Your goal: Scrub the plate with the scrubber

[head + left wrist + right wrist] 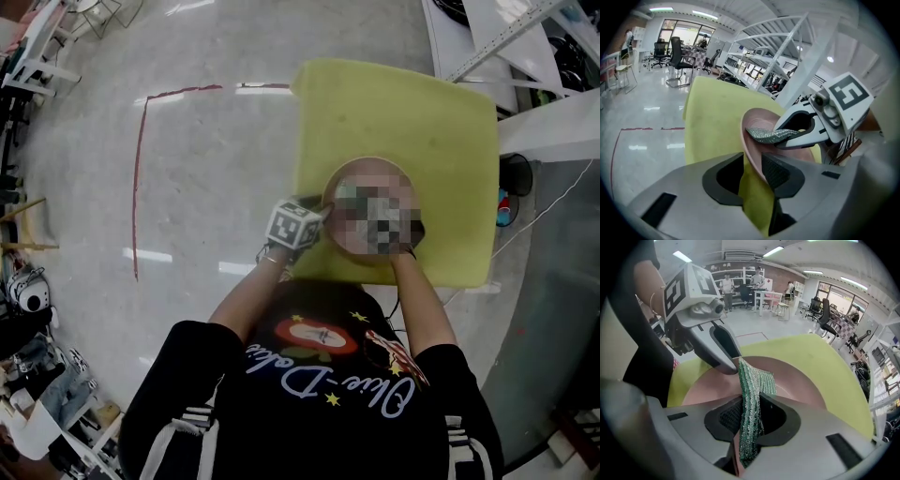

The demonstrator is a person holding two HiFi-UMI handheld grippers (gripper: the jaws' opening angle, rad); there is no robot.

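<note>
Reaching out ahead of the person (pixel 319 394), the left gripper (pixel 752 171) slants down at the pink plate's (pixel 799 380) 9 o'clock rim, jaws apart around the edge, one pad clear of it. The right gripper (pixel 749 420) — pointing steeply down near 5 o'clock — clamps the green scrubber (pixel 752 390) over the plate, which sits on a yellow pad (pixel 403 112).

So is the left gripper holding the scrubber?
No, the green scrubber is clamped in the right gripper; the left gripper straddles the plate rim.

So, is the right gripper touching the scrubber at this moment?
Touching. The right gripper view shows the green scrubber pinched between the two pads of the right gripper, with no gap on either side.
</note>
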